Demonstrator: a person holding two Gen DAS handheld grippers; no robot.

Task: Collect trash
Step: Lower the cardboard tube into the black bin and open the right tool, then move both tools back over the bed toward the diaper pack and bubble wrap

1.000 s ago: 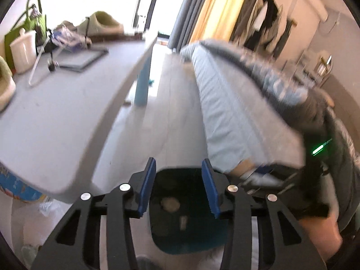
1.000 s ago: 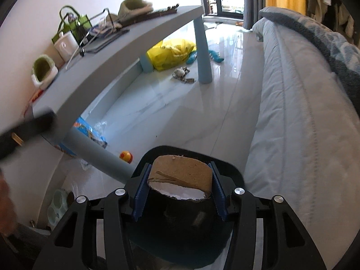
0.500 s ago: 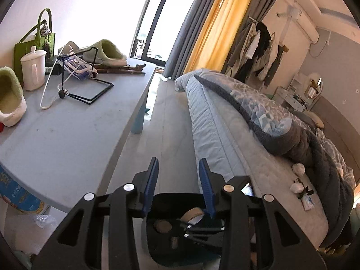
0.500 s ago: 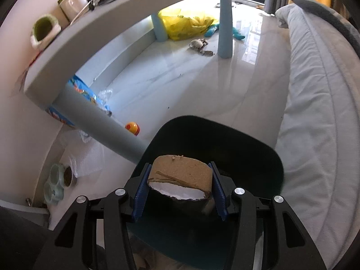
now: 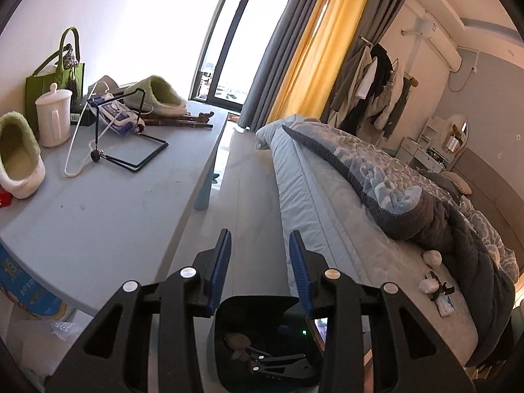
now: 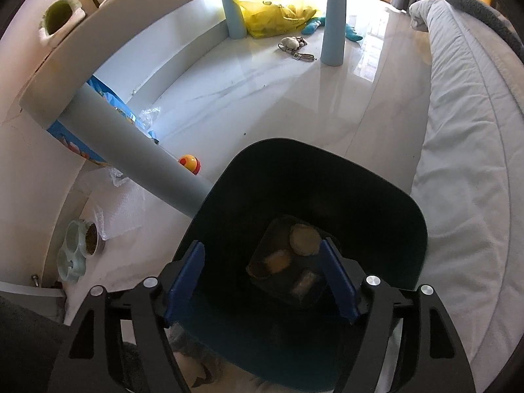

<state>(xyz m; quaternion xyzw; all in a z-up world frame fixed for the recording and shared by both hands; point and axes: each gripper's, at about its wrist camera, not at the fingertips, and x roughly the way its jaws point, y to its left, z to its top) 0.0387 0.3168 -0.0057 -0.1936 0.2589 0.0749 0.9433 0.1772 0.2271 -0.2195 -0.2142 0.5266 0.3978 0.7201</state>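
The right gripper (image 6: 263, 281) hangs over the dark bin (image 6: 406, 216), and its jaws have just opened wide with nothing between them. The cardboard roll (image 6: 305, 239) it let go now lies at the bottom of the bin, below the tips and close to the right-hand one, beside a few other scraps. If the gripper dips lower, a finger could bump the rim and tip the bin over, spilling it all onto the shiny floor (image 6: 278, 98). The left gripper (image 5: 260, 267) points out over the floor between the table (image 5: 98, 216) and the bed (image 5: 344, 229), jaws narrow and empty. More trash, probably crumpled tissues (image 5: 431, 270), sits on the bed, well apart from both grippers. They look soft and light, so a loose pinch could drop them.
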